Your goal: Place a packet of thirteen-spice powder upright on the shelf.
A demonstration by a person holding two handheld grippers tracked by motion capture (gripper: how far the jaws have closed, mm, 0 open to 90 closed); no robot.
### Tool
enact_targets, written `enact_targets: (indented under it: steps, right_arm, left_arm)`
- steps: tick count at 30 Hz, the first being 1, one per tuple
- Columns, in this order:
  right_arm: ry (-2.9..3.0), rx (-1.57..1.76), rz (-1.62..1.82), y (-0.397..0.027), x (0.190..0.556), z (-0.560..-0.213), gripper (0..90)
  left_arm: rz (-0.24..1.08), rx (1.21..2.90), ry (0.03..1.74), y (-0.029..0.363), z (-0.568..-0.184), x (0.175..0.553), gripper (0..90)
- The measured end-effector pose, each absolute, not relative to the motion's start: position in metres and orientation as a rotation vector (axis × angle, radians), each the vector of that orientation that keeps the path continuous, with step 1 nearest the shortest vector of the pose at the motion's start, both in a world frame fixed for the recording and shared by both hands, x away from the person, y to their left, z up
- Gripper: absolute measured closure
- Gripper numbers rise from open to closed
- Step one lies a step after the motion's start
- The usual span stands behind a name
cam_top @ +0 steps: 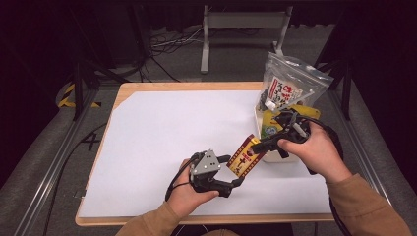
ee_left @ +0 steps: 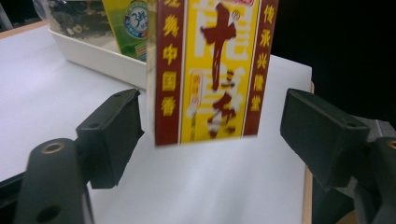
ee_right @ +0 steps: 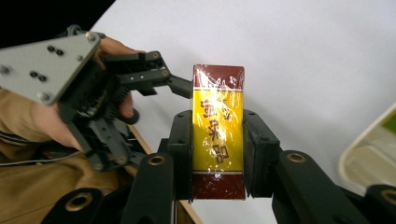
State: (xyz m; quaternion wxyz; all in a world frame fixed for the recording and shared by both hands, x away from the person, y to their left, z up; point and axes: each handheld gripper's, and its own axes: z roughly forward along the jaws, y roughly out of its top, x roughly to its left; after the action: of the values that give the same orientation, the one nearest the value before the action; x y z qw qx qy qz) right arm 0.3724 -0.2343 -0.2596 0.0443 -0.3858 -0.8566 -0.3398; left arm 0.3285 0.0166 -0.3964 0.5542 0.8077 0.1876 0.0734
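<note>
- Table (cam_top: 147, 128): covered by a white sheet, wooden edge exposed at the left and far sides.
- White tray (cam_top: 275, 156): stands at the right side of the table. It holds a clear zip pouch (cam_top: 290, 83) of dark contents, standing upright at its far end, and a yellow-green packet (cam_top: 271, 123) nearer in. What else lies in the tray cannot be told.
- Right gripper (ee_right: 218, 154): clenched on the red-and-yellow seasoning box (cam_top: 244, 156), one pad pressed against each long side. The box is carried clear of the sheet, just left of the tray.
- Left gripper (cam_top: 235, 169): released, jaws standing wide, nothing pressed between them. In the left gripper view the box (ee_left: 212, 70) hangs between the two jaws, touching neither.
- Governing relation: the long axis of the box runs from the right gripper down towards the left one, its free end sitting in the left gripper's gap. Judged a hand-over; the left jaws need only close on that end.
</note>
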Motion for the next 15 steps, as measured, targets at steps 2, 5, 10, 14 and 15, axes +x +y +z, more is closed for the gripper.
enact_targets:
  steps: [2,5,10,14,15]
  right_arm:
    - [-2.652,-1.162,-1.048,-0.237,0.372,-0.255,68.8]
    - [-2.703,-1.138,-1.046,-0.240,0.372,-0.248,68.7]
    - [-2.773,-1.072,-1.034,-0.248,0.377,-0.239,68.7]
    - [-2.843,-1.033,-1.030,-0.255,0.382,-0.231,68.7]
    - [-2.856,-1.019,-1.028,-0.256,0.383,-0.230,68.7]
  left_arm:
    - [0.164,1.918,0.459,0.021,-0.395,0.330,18.1]
    - [0.181,1.929,0.466,0.029,-0.393,0.332,17.7]
    - [0.201,1.939,0.493,0.041,-0.389,0.333,18.4]
    - [0.220,1.939,0.523,0.054,-0.387,0.335,18.6]
    - [0.220,1.937,0.532,0.057,-0.387,0.335,18.8]
